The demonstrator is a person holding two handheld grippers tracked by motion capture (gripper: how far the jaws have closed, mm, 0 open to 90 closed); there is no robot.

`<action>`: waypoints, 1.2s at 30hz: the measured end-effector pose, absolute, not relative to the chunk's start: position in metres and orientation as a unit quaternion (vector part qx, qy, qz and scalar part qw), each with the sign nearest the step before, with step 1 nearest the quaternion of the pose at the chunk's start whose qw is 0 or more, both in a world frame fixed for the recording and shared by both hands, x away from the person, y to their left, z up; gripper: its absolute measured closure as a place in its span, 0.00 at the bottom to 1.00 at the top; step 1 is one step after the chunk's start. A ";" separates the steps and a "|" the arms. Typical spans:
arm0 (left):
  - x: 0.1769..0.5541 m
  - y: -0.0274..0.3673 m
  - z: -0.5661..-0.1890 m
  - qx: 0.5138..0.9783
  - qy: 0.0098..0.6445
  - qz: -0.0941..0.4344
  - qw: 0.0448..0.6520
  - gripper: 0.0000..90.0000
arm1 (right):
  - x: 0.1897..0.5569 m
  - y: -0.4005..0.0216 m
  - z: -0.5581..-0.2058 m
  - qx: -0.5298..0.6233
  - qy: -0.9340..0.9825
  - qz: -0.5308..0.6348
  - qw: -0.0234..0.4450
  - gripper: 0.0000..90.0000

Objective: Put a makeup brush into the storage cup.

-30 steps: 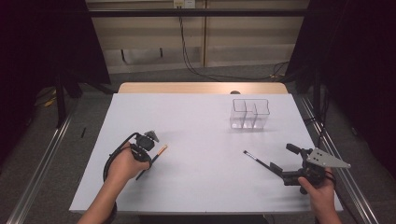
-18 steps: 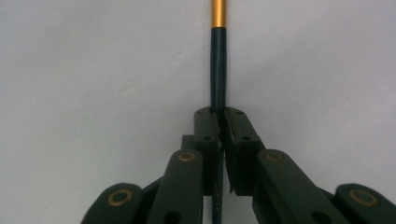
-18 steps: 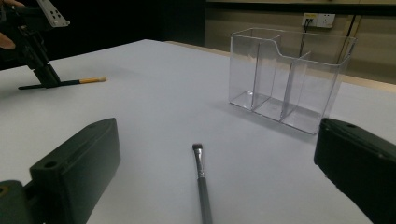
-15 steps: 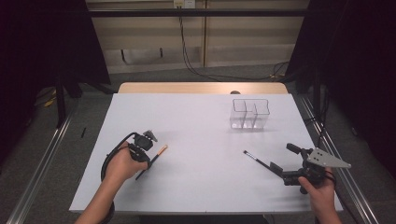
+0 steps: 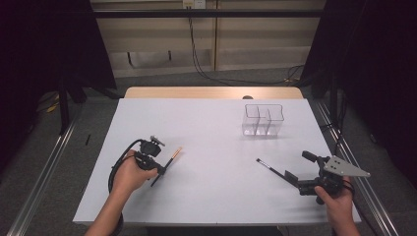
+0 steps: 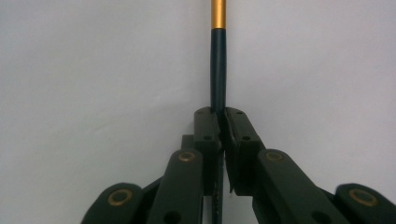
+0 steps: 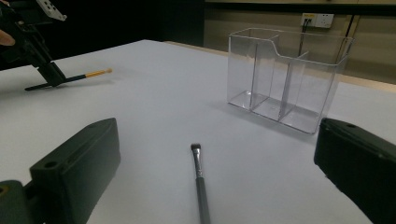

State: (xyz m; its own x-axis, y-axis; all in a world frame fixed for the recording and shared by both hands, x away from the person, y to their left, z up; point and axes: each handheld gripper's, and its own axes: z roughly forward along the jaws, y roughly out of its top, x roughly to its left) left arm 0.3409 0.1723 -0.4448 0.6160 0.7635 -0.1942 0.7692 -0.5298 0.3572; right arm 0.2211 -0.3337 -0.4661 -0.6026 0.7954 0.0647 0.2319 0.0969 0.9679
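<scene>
A: Left gripper [image 5: 160, 170], we see it clamped tight on the dark brush with the gold band [image 6: 218, 70], low over the bench [image 5: 216, 196] at about 8 o'clock.

B: Right gripper [image 7: 215, 186]?

A: Jaws wide apart, nothing held; we see a black brush [image 7: 201, 184] lying flat between them. Clear organizer [image 5: 263, 120] at 1 o'clock.

No visible change; hand-held grippers, both brushes, clear organiser unmoved.
</scene>
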 end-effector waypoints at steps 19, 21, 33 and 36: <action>0.336 0.163 -0.441 0.818 0.430 0.056 0.379 0.94 | 0.221 -0.334 -0.466 0.369 0.698 0.560 0.251 0.00; 0.335 0.161 -0.441 0.810 0.428 0.058 0.397 0.94 | 0.221 -0.334 -0.466 0.368 0.698 0.560 0.251 0.00; 0.333 0.145 -0.443 0.786 0.391 0.058 0.476 0.94 | 0.221 -0.334 -0.466 0.368 0.699 0.559 0.251 0.00; 0.333 0.139 -0.442 0.783 0.385 0.063 0.484 0.94 | 0.221 -0.334 -0.466 0.368 0.699 0.559 0.251 0.00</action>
State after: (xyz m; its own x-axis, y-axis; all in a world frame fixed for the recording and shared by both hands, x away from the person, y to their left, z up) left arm 0.3327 0.1391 -0.4421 0.6949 0.6643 -0.2752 0.5427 -0.2335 0.8068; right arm 0.2212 -0.3339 -0.4663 -0.6031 0.7954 0.0596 0.2336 0.1047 0.9667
